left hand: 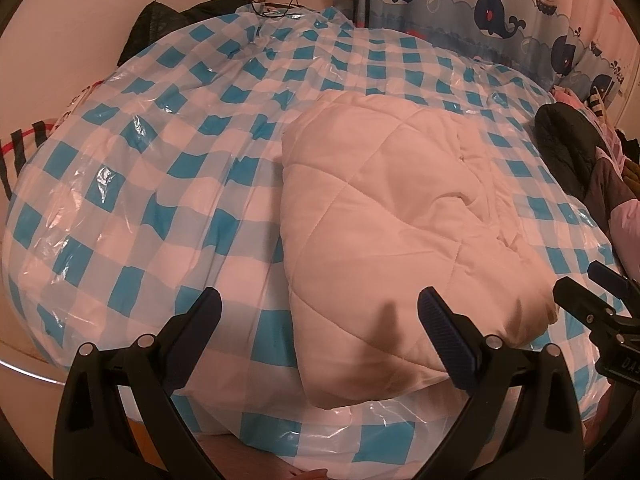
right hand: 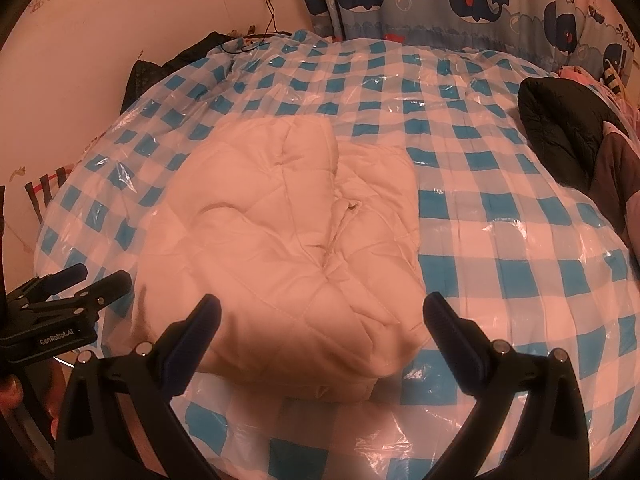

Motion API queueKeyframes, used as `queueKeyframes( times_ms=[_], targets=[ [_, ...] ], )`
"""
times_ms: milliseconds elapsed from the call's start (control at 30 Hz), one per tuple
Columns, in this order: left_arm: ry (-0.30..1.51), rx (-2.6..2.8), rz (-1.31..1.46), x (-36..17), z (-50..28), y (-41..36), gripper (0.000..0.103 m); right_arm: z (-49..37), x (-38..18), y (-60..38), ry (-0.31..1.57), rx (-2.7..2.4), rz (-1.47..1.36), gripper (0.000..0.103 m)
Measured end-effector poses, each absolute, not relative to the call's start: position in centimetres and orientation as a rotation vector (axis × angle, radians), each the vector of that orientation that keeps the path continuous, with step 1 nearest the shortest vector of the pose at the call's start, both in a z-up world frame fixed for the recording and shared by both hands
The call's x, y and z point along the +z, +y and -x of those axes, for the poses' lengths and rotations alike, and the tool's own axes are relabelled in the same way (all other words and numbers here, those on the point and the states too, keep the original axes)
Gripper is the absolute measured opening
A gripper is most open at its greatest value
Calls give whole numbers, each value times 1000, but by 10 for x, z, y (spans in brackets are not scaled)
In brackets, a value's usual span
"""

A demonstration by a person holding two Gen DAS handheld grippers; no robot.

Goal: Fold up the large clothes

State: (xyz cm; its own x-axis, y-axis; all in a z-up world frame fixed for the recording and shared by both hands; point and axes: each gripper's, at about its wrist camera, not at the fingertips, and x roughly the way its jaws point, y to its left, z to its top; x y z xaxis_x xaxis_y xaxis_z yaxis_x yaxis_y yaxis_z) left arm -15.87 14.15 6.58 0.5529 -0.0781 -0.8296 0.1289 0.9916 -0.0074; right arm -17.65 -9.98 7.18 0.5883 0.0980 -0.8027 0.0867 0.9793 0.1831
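Note:
A white quilted padded garment (left hand: 392, 220) lies folded into a thick bundle on a bed covered with blue-and-white checked plastic sheet (left hand: 160, 184). It also shows in the right wrist view (right hand: 288, 248). My left gripper (left hand: 320, 308) is open and empty, hovering above the bundle's near left edge. My right gripper (right hand: 322, 314) is open and empty above the bundle's near edge. The right gripper shows at the right of the left wrist view (left hand: 592, 280), and the left gripper at the left of the right wrist view (right hand: 80, 280).
A dark puffy jacket (right hand: 560, 120) and other clothes lie at the bed's right side. Dark items (left hand: 168, 20) sit at the far left by the wall. A whale-print curtain (right hand: 460, 0) hangs behind the bed. A cable (right hand: 272, 16) hangs from a wall socket.

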Motion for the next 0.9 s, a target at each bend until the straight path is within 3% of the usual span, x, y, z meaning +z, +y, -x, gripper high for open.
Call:
queueKeyframes(
  times_ms=[900],
  targets=[
    [968,-134,-56,67,162,130,95,176,73,-106,957,-8,-189,98]
  ],
)
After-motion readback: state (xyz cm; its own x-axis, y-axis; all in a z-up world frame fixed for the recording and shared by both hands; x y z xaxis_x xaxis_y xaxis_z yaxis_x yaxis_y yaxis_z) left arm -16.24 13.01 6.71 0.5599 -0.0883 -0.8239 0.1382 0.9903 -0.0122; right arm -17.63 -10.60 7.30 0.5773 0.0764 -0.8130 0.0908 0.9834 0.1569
